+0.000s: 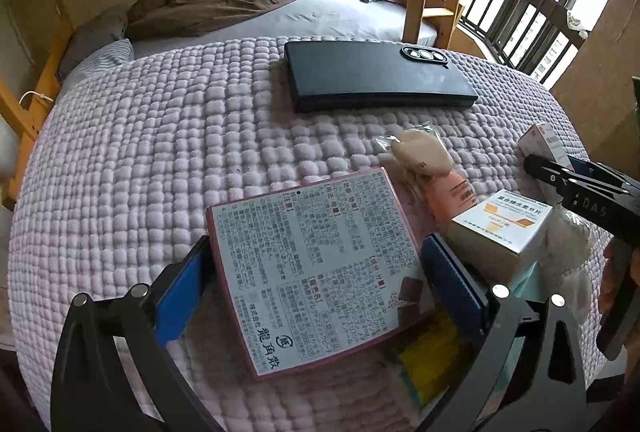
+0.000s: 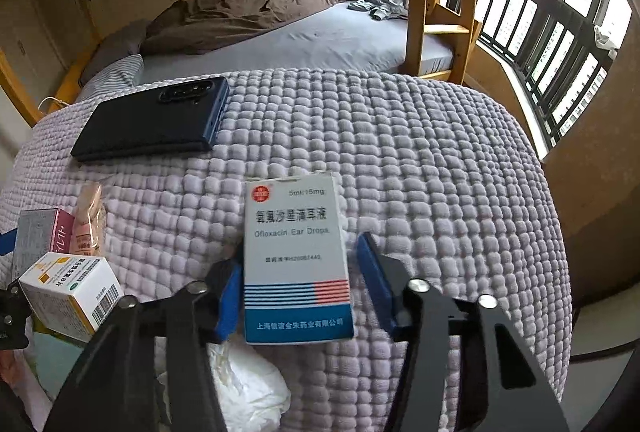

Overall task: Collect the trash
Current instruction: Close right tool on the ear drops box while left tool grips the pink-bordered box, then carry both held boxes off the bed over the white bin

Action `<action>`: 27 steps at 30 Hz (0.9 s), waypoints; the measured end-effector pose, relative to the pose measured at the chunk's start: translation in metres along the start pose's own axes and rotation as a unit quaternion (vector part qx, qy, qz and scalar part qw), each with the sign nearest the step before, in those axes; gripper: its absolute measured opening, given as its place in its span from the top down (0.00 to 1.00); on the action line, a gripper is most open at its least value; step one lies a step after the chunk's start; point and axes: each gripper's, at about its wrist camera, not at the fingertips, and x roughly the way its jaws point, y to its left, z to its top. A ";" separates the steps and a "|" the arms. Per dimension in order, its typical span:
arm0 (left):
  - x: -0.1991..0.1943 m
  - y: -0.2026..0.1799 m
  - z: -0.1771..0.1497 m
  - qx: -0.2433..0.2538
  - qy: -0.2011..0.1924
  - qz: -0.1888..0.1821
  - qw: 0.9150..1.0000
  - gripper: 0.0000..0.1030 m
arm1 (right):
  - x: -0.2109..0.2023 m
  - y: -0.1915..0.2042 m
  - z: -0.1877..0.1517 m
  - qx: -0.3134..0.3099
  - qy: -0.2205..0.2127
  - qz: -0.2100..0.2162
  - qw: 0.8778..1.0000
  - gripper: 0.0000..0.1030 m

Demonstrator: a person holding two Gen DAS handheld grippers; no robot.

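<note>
On quilt (image 2: 400, 159), phone (image 2: 152, 123) behind boxes, tissue (image 2: 248, 388) under right gripper (image 2: 300, 296)

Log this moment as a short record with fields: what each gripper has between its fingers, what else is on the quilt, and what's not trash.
left gripper: open, fingers either side of the pink-edged medicine box
right gripper: open, straddling the Ofloxacin Ear Drops box
surface: lilac quilted blanket
other trash: white-and-orange vitamin box, plastic snack wrapper, crumpled white tissue
not trash: black phone, lying camera side up
</note>
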 end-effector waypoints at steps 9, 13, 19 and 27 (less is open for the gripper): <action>-0.013 0.007 -0.009 0.013 -0.023 0.018 0.999 0.04 | -0.016 -0.012 -0.005 0.028 -0.024 0.036 0.999 0.60; -0.023 0.020 -0.012 -0.009 -0.032 0.014 0.999 0.04 | -0.030 -0.017 -0.004 0.041 -0.042 0.050 0.997 0.60; -0.042 0.032 -0.021 -0.028 -0.049 0.009 0.998 0.04 | -0.049 -0.013 -0.014 0.048 -0.060 0.070 0.995 0.60; -0.076 0.043 -0.040 -0.050 -0.077 0.004 0.996 0.04 | -0.083 -0.006 -0.026 0.055 -0.084 0.098 0.990 0.60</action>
